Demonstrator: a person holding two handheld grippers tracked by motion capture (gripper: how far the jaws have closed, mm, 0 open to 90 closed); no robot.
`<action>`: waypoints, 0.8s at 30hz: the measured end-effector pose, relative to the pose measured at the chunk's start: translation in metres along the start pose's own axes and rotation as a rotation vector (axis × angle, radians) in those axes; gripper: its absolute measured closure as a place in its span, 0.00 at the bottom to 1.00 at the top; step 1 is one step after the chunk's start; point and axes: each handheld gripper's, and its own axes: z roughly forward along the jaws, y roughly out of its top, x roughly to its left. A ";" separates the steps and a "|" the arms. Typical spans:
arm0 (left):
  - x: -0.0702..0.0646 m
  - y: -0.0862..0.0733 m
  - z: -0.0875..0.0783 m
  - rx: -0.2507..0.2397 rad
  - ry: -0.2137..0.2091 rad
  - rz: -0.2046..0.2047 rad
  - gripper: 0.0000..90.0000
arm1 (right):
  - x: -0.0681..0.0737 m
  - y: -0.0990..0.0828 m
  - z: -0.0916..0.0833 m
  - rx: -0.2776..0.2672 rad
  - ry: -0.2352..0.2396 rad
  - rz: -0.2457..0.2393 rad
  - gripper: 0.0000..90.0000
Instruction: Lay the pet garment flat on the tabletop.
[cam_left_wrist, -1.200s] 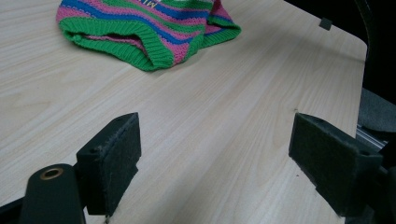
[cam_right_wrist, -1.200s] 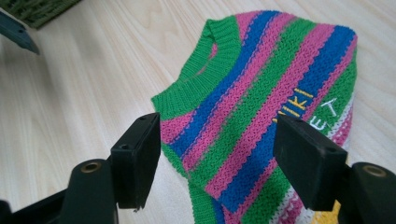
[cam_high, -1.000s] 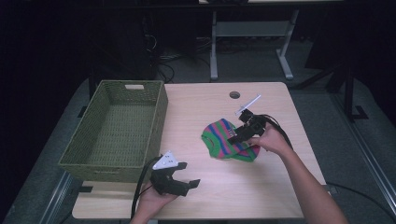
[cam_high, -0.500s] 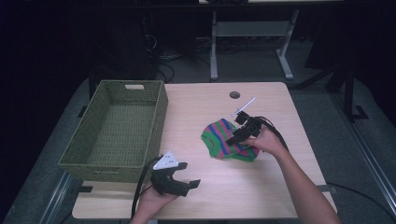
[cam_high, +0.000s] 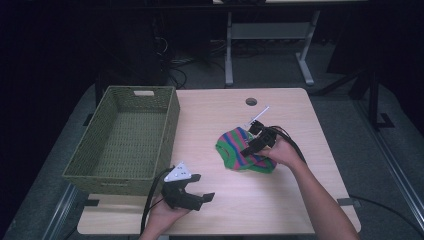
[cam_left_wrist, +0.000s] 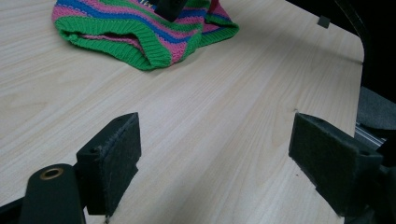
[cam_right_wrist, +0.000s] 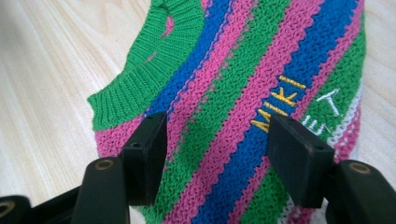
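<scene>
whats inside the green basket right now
Nothing that I can see: the green basket shows its bare woven floor in the high view. The strip just behind its near wall is hidden. The striped knit lies outside it on the table.

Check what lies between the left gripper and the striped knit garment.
Bare tabletop. In the left gripper view, light wood runs clear from the left gripper and its open fingers to the striped knit garment; the high view agrees.
</scene>
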 end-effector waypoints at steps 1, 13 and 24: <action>0.000 0.000 0.000 0.001 0.000 0.000 0.18 | 0.001 0.001 0.001 0.002 -0.010 0.003 0.43; -0.002 0.000 0.002 0.004 0.000 0.002 0.18 | 0.011 0.003 0.009 0.036 -0.096 -0.024 0.45; -0.004 0.000 0.004 0.018 0.004 0.013 0.18 | 0.020 0.003 0.012 0.055 -0.175 -0.069 0.50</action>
